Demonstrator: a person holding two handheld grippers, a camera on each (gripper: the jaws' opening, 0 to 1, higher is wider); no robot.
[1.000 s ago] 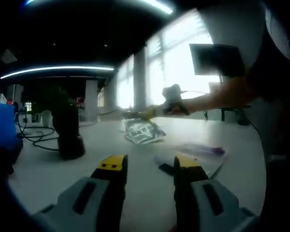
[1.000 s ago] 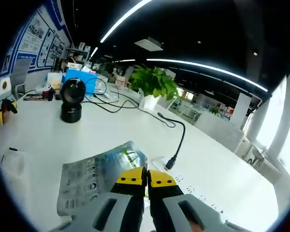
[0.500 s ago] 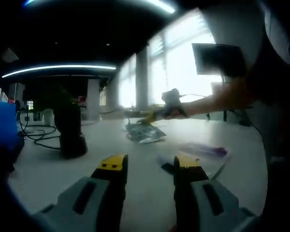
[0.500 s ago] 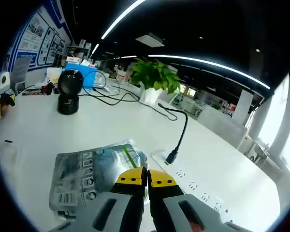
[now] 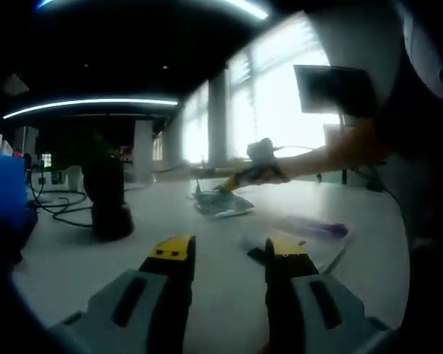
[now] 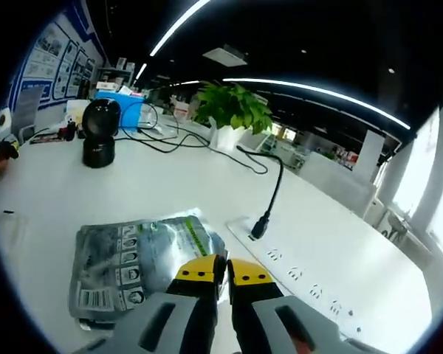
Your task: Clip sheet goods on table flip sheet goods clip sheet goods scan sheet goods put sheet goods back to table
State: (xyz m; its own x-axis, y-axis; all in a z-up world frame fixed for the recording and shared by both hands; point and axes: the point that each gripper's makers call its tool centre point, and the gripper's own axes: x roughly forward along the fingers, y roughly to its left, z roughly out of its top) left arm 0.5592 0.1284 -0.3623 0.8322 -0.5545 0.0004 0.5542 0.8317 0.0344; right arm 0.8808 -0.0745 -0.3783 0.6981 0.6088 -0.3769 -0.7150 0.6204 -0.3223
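Observation:
The sheet goods is a silver printed pouch (image 6: 129, 258) that lies nearly flat on the white table (image 6: 155, 184). My right gripper (image 6: 220, 270) is shut on its near right edge, with the yellow-tipped jaws pressed together. In the left gripper view the same pouch (image 5: 223, 206) rests far across the table, with the right gripper (image 5: 232, 181) at its edge and a person's arm (image 5: 332, 151) behind it. My left gripper (image 5: 227, 249) hovers low over the near table, open, with nothing between its jaws.
A black scanner (image 6: 97, 133) (image 5: 108, 206) stands on the table. Behind it are a blue box (image 6: 122, 107), cables and a potted plant (image 6: 232, 110). A white power strip (image 6: 303, 276) with a black plug lies right of the pouch. A clear purple-tinted packet (image 5: 314, 231) lies near the left gripper.
The right gripper has lowered the pouch from a tilted, lifted hold until it lies almost flat on the table. The left gripper has stayed put and open.

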